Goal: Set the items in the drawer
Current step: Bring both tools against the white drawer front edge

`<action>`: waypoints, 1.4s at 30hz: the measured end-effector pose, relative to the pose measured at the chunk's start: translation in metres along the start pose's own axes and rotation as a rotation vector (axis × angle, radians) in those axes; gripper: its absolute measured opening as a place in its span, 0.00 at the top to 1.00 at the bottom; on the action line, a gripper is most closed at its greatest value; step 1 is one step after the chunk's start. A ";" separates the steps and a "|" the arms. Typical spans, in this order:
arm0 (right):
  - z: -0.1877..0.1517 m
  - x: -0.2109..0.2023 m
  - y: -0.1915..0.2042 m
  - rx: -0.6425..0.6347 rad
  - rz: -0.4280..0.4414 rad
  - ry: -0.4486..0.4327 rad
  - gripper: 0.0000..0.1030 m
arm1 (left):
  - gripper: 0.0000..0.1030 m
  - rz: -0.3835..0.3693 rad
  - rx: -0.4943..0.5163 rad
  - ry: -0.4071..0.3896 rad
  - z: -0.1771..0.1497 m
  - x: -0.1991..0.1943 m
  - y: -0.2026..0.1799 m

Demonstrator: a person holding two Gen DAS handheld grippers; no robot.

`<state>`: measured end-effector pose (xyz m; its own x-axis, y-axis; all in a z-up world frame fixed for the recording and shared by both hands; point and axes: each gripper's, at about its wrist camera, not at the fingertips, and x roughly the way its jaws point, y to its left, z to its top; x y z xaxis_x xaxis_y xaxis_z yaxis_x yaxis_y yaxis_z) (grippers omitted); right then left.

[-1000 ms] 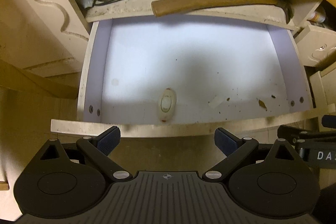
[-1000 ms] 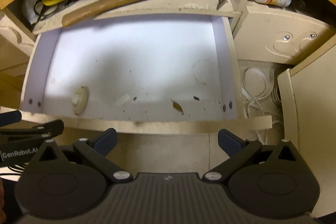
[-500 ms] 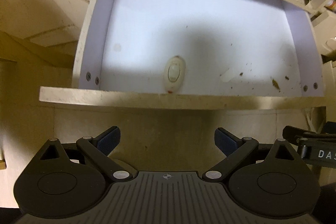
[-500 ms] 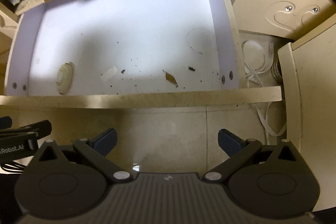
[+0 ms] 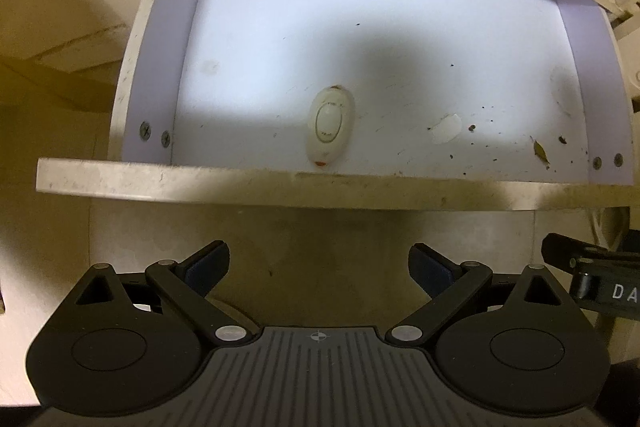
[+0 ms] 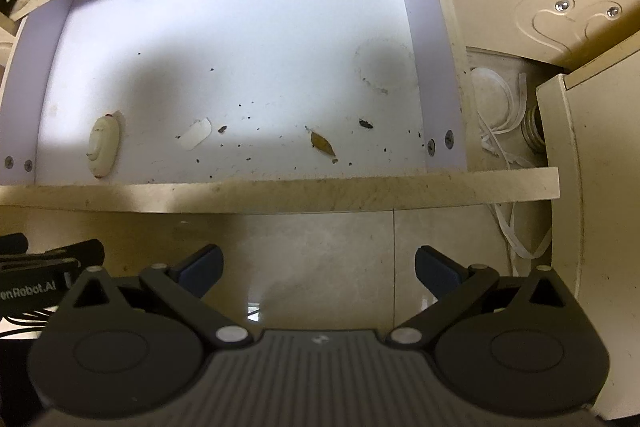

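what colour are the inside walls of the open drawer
Pale lilac walls around a white floor, clearest in the left wrist view.

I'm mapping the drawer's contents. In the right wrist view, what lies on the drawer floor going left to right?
Oval white switch → white paper scrap → dry brown leaf → small dark speck, perhaps an insect.

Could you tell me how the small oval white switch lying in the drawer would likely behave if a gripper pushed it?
The oval switch looks like smooth, rigid plastic, so it would probably slide across the drawer floor. It seems small and probably light. Lying flat, it seems unlikely to roll.
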<state>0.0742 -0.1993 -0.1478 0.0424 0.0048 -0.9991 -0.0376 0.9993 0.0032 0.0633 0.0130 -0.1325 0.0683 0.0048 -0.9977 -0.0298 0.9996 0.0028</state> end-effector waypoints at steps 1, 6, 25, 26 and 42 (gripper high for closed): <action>0.001 0.001 -0.001 0.001 0.000 -0.001 0.01 | 0.04 0.004 0.005 -0.006 0.001 0.000 0.000; 0.004 0.003 -0.002 0.008 -0.003 -0.024 0.01 | 0.04 0.008 0.003 -0.037 0.007 0.000 0.000; 0.019 0.003 0.006 -0.044 -0.041 -0.123 0.01 | 0.04 0.018 0.004 -0.130 0.011 -0.005 -0.002; 0.021 0.003 0.006 -0.045 -0.042 -0.130 0.01 | 0.04 0.018 0.003 -0.138 0.011 -0.005 -0.003; 0.034 0.000 0.005 -0.054 -0.055 -0.250 0.01 | 0.04 0.032 0.004 -0.230 0.038 -0.002 -0.004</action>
<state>0.1081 -0.1929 -0.1463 0.2915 -0.0337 -0.9560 -0.0813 0.9949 -0.0599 0.1007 0.0105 -0.1278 0.2933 0.0424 -0.9551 -0.0315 0.9989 0.0346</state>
